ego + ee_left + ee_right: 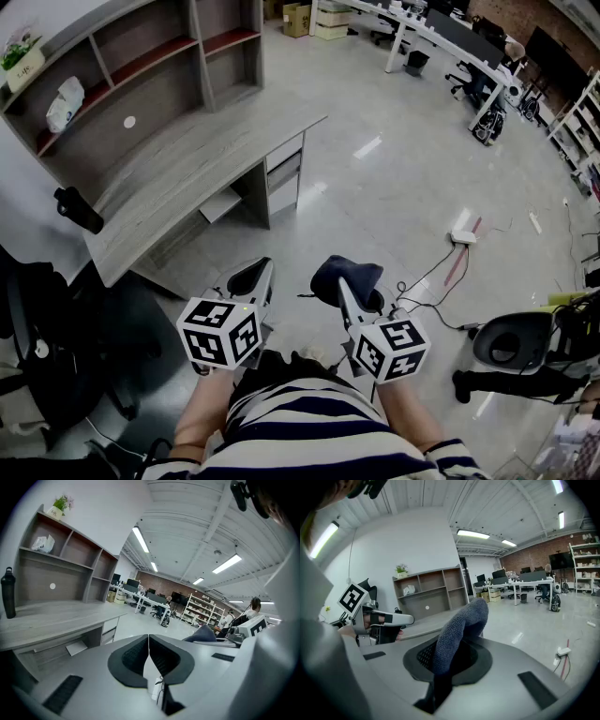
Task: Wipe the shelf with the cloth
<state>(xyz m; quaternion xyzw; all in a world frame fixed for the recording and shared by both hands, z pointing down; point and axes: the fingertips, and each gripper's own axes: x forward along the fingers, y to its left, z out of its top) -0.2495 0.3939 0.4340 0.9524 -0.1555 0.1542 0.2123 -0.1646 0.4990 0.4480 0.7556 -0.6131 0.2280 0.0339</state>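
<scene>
Your right gripper (341, 285) pinches the dark cloth (361, 273); your left gripper (253, 277) is closed on nothing; the shelf (150, 61) stands upper left.

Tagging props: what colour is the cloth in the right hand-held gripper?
Dark blue-grey, knit-textured cloth; shows best in the right gripper view.

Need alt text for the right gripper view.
The right gripper has its jaws shut on a dark grey cloth that sticks up between them. Beyond, at left, is the left gripper; past it a shelf unit stands against a white wall, with open office floor at right.
</scene>
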